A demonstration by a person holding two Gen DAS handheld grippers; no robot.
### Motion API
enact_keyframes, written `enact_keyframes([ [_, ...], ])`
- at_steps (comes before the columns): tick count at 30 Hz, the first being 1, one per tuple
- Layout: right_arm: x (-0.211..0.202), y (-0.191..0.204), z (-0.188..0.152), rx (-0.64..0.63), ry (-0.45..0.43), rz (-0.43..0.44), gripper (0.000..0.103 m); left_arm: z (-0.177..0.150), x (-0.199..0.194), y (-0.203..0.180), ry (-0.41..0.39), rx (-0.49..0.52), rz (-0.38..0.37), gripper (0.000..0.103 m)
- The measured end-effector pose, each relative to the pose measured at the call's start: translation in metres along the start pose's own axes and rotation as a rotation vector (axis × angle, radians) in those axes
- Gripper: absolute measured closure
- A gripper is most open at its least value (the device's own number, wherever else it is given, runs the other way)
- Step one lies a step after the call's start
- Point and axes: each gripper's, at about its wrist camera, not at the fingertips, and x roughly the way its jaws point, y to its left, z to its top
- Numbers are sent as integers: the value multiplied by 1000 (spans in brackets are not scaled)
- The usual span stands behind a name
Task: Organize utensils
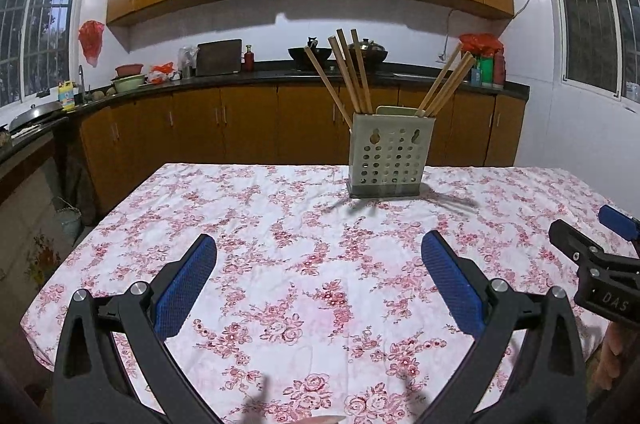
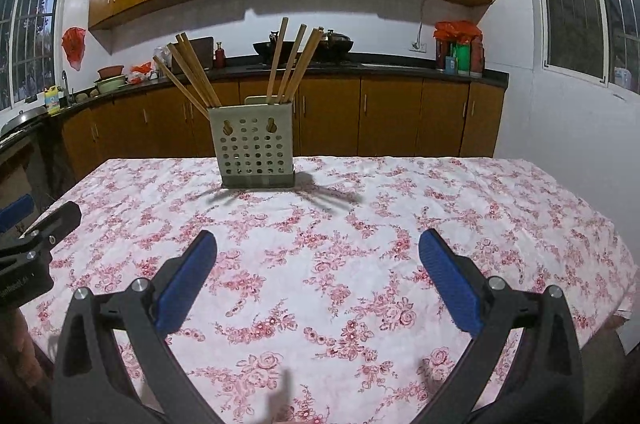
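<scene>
Kitchen cabinets back a bench (image 1: 280,224) under a floral cloth. One perforated chopstick holder (image 1: 390,153) stands at its far side, well ahead of both grippers. It holds eight wooden chopsticks (image 1: 350,75), four leaning left, four right. Left gripper (image 1: 319,256) and right gripper (image 2: 318,256) hover with jaws spread wide, gripping nothing.

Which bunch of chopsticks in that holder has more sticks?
The left bunch of chopsticks: four sticks leaning left. The right bunch shows about three, leaning right.
</scene>
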Motion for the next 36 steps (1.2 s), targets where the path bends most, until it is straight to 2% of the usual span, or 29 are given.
enact_keyframes([
  [36, -1, 0, 1, 0, -1, -1, 4, 1, 1, -1, 5, -3, -8, 2],
])
